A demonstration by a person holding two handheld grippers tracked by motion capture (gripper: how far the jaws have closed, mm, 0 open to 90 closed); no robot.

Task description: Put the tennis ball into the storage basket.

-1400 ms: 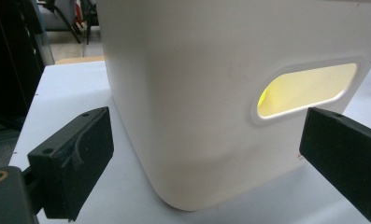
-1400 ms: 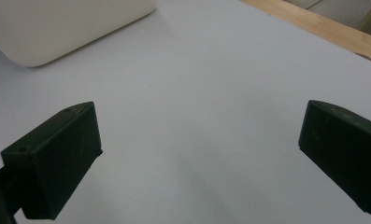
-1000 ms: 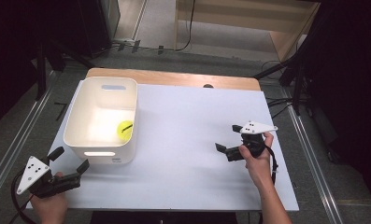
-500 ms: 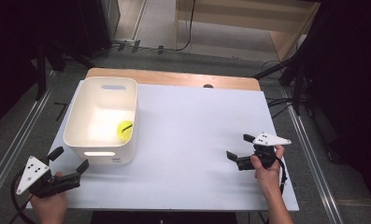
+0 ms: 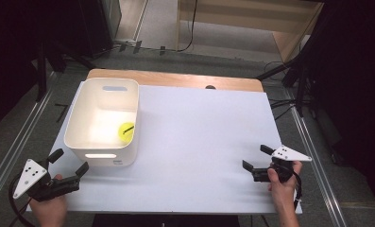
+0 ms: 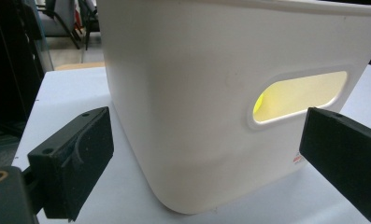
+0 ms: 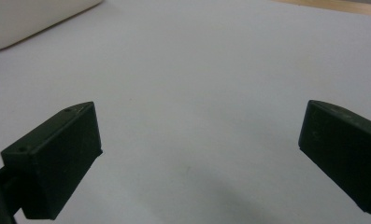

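With the yellow ball (image 5: 126,130) resting inside the white bin (image 5: 76,127) on the table (image 5: 199,132), the right gripper (image 5: 257,165) has withdrawn toward the near right edge, jaws spread and empty, indicating placement is complete, while the left gripper (image 5: 69,166) stays spread beside the bin.

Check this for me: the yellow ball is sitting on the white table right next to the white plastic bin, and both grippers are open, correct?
Not quite. The yellow ball lies inside the white plastic bin, not on the white table beside it, as the high view shows. The left gripper and right gripper are indeed open.
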